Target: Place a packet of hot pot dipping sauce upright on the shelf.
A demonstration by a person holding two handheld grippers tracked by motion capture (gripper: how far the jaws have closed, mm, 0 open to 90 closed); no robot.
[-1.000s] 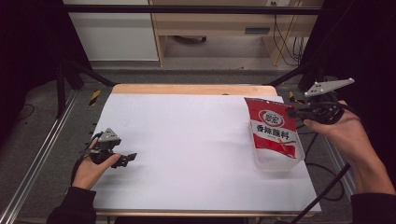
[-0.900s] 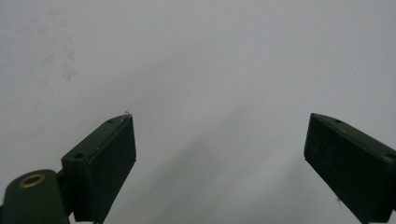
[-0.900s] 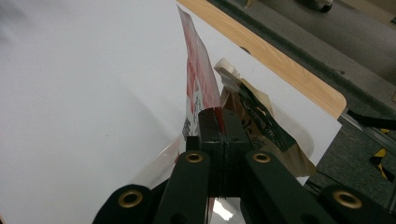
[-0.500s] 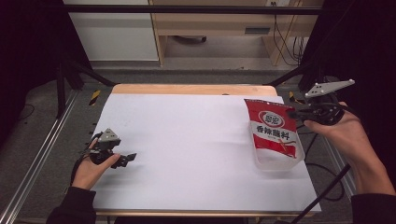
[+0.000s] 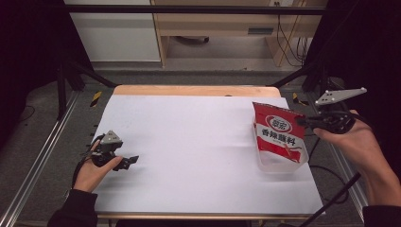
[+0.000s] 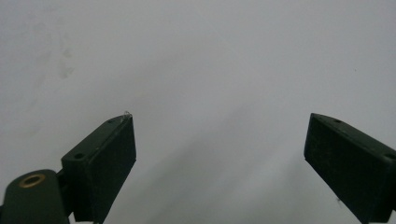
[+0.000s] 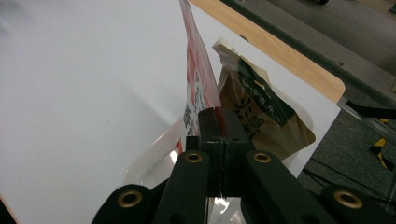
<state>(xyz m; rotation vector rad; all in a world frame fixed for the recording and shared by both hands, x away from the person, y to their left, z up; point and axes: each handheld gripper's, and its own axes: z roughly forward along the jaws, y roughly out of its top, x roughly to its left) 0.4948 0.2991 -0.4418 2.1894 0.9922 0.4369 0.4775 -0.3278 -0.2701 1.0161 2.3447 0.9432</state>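
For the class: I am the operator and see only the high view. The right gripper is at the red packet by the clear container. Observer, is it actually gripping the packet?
Observer: Yes. In the right gripper view the right gripper has its jaws pressed together on the edge of the red packet.
Operator: Is anything behind that packet?
Observer: A brown packet with a dark band stands in the clear container just behind it.
Operator: And the left gripper?
Observer: The left gripper has its jaws wide apart, with nothing between them but the white table.
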